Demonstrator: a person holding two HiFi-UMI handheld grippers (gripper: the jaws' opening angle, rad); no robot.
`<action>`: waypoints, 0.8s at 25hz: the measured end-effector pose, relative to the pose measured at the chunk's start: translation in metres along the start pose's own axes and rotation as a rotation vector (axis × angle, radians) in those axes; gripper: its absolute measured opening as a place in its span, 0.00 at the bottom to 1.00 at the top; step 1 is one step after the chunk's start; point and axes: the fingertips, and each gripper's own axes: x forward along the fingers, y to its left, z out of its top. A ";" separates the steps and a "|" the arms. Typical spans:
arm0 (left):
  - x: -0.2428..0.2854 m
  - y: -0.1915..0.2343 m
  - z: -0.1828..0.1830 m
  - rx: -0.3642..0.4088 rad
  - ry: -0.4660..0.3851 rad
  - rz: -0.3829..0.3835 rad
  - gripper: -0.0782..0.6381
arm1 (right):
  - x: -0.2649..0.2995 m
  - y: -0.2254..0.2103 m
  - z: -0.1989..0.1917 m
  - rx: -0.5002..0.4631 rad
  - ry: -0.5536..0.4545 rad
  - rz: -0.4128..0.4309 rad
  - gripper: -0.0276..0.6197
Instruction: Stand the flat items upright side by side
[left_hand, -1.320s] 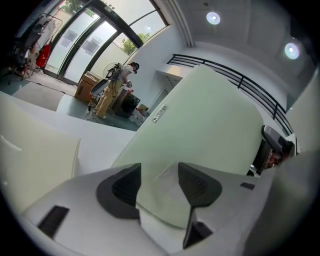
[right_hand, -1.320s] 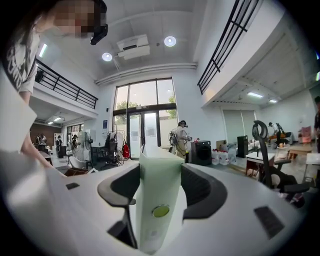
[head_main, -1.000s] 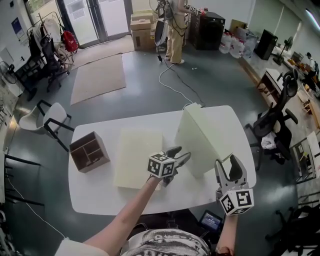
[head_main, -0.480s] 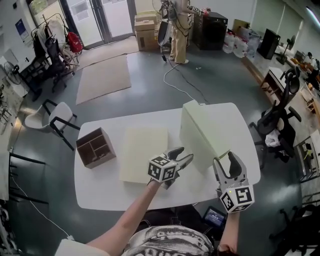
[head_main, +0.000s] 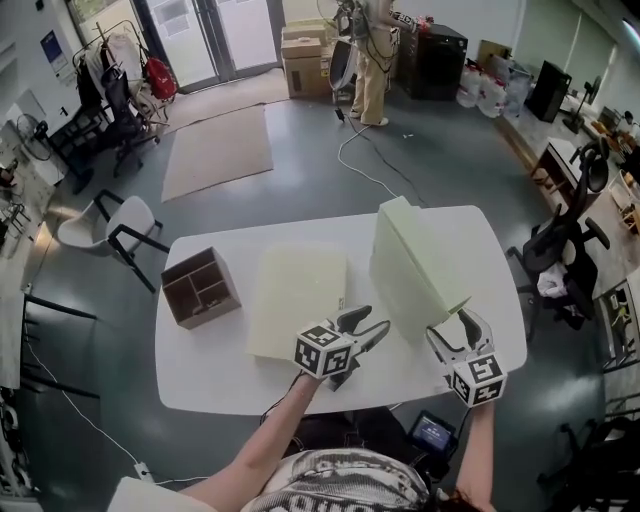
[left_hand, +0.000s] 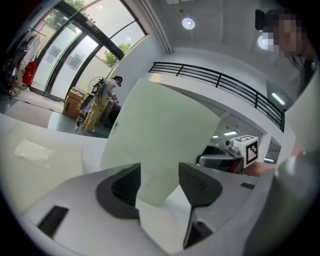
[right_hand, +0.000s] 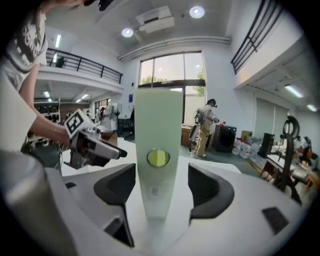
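Just beside flat panel, divided box

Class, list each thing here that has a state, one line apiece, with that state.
Pale green flat box on the right: standing upright.
Pale green flat box in the middle: lying flat.
Brown wooden compartment box: open side up.
Left gripper: open, empty.
Right gripper: open, jaws just widened, upright box's edge between them.

No lettering, label or number can be read anywhere.
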 end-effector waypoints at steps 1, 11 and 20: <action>-0.002 -0.002 -0.002 0.002 0.004 -0.003 0.43 | 0.007 0.001 -0.008 -0.032 0.036 0.025 0.54; -0.029 0.001 -0.013 -0.006 0.005 0.029 0.43 | 0.045 0.015 -0.040 -0.014 0.080 0.084 0.53; -0.046 0.007 0.003 -0.029 -0.070 0.081 0.43 | 0.059 0.033 -0.031 0.102 0.006 -0.082 0.51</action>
